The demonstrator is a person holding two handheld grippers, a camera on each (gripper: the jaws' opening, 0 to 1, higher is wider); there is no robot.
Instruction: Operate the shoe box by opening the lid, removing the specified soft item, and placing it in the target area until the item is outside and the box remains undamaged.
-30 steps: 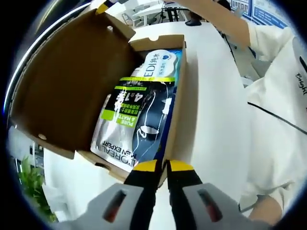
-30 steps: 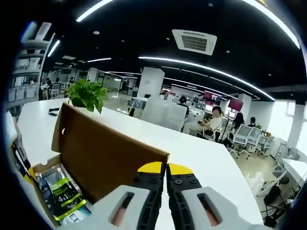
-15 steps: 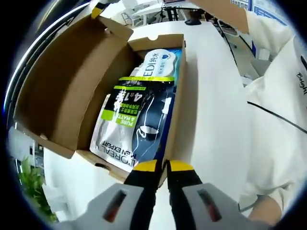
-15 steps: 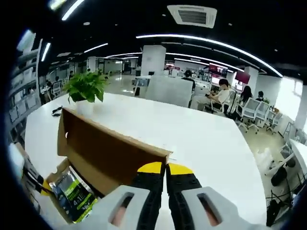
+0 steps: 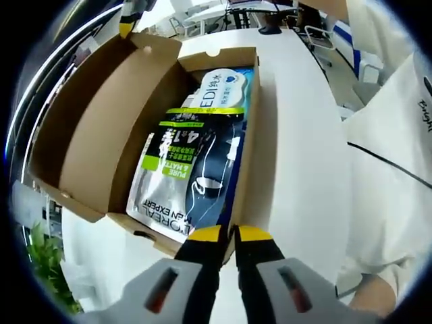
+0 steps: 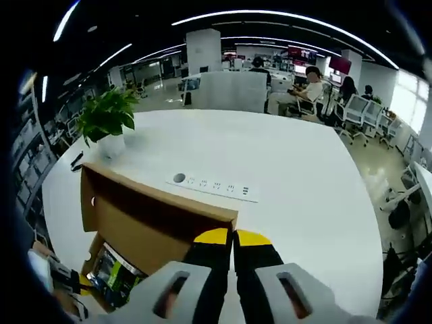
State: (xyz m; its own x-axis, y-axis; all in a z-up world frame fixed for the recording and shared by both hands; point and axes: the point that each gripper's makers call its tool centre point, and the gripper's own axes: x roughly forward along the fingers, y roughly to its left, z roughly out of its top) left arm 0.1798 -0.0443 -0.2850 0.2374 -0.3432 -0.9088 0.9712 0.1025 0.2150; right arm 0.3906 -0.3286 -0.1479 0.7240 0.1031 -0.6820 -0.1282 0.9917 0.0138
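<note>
Lid (image 5: 88, 128) swung wider; right hand-held gripper (image 6: 233, 237) grips its edge

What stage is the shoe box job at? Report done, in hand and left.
Done: the lid stands open. In hand: the right tool, jaws together, sits at the lid's edge; the left tool, also closed, sits at the shoe box wall. Left: the soft pouch lies inside, not yet lifted out.

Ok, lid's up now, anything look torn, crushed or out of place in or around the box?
Nothing stands out. The shoe box sits square on the white table, its lid swung open with no visible tears, and the soft packs lie flat inside.
</note>
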